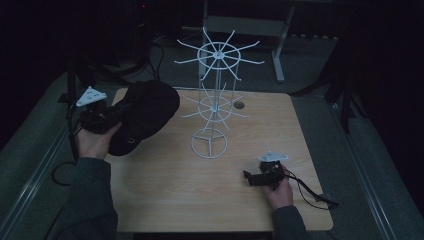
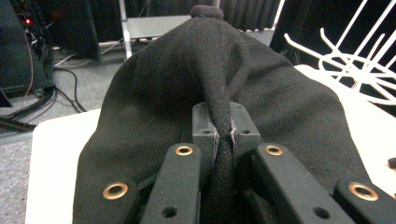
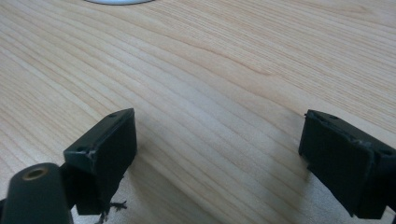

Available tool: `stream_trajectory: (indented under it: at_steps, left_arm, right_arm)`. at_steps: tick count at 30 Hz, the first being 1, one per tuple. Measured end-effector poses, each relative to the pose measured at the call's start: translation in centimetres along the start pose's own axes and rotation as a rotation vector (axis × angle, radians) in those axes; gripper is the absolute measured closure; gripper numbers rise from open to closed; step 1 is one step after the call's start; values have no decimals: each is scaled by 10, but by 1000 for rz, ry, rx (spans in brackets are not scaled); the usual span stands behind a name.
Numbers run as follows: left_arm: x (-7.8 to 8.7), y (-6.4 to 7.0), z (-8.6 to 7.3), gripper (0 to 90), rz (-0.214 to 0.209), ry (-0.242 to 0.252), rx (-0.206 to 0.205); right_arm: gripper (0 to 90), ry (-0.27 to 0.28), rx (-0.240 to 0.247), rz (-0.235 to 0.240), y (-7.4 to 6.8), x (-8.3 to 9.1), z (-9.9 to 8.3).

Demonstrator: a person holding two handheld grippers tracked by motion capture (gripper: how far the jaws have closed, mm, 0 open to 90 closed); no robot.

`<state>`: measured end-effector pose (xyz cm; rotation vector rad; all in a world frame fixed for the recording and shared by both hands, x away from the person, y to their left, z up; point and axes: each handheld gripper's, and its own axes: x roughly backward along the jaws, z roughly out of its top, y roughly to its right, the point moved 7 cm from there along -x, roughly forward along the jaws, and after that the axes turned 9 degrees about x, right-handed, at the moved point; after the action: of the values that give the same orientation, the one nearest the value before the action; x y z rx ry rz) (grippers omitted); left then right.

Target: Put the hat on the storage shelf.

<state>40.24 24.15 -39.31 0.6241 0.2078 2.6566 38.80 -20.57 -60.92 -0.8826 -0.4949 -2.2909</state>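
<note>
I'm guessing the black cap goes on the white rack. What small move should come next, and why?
Probably carry the black cap right toward the white rack. The left tool is shut on a fold of it, apart from the hooks; the right tool rests open over bare table.

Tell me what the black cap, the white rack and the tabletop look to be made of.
Black cap: soft matte cloth with a fine nap; it bunches into a fold where the left gripper pinches it, and brass-looking eyelets stud its edge.
White rack: thin rods, probably coated metal wire, with a smooth, even white finish.
Tabletop: pale wood or wood-look laminate, with straight printed-looking grain and a dull sheen.
</note>
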Motion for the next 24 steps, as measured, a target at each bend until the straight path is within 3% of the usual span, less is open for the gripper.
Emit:
stream_trajectory:
  at_steps: [9,24]
  left_arm:
    - [8,2,9,850,-32,26,14]
    - [15,9,24,849,-61,35,-4]
  right_arm:
    - [110,0,0,0,0,0,0]
    - [110,-1,0,0,0,0,0]
